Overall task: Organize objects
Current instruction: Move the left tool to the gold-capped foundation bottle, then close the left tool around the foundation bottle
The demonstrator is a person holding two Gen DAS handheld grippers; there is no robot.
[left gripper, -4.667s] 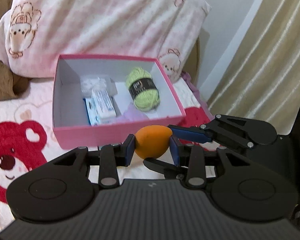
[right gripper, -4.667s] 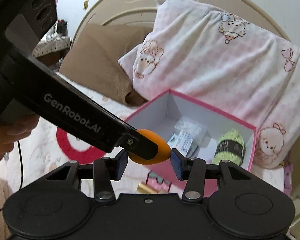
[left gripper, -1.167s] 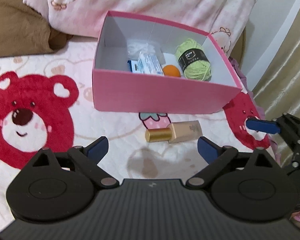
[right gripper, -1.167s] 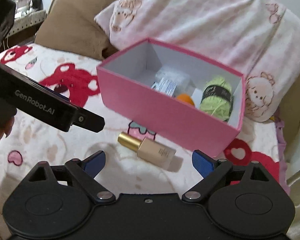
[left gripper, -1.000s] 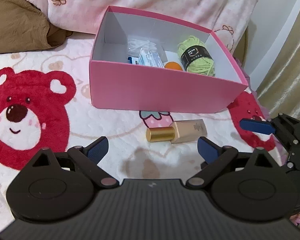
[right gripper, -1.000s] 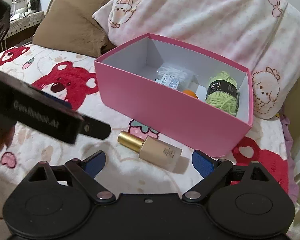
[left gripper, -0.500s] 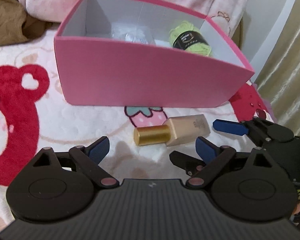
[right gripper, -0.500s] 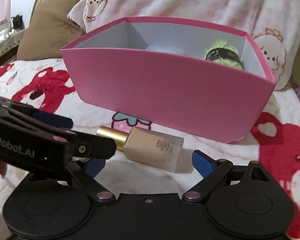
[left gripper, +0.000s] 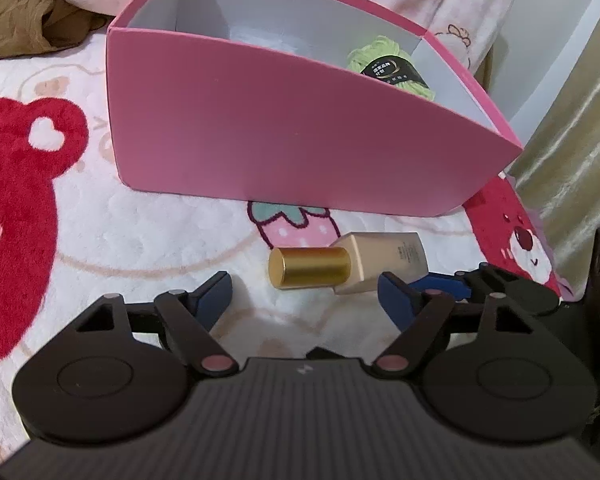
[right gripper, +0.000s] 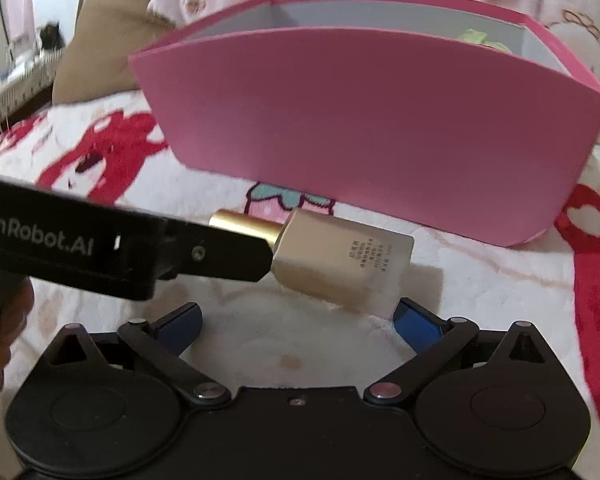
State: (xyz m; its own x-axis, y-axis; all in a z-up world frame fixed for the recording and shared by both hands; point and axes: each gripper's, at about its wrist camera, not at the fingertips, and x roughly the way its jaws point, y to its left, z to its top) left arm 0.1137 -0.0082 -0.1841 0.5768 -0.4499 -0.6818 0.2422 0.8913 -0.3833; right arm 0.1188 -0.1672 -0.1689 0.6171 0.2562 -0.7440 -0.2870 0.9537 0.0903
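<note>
1. Closing around the bottle: left gripper [left gripper: 304, 294], low over the blanket [left gripper: 140, 240]. Its jaws are narrowing from a wider spread a second ago, the gold cap between the pads, not yet pinched.
2. Right gripper [right gripper: 296, 318]: fingers spread wide at the bottle's square end, nothing clamped.
3. Bottle [left gripper: 352, 266]: lying on its side on the blanket, just in front of the box, now much nearer both grippers than a second ago; likely the next item to pack.
4. Box [left gripper: 300, 132]: pink, open, just beyond.
5. Yarn [left gripper: 392, 68]: green ball, already inside the box.
</note>
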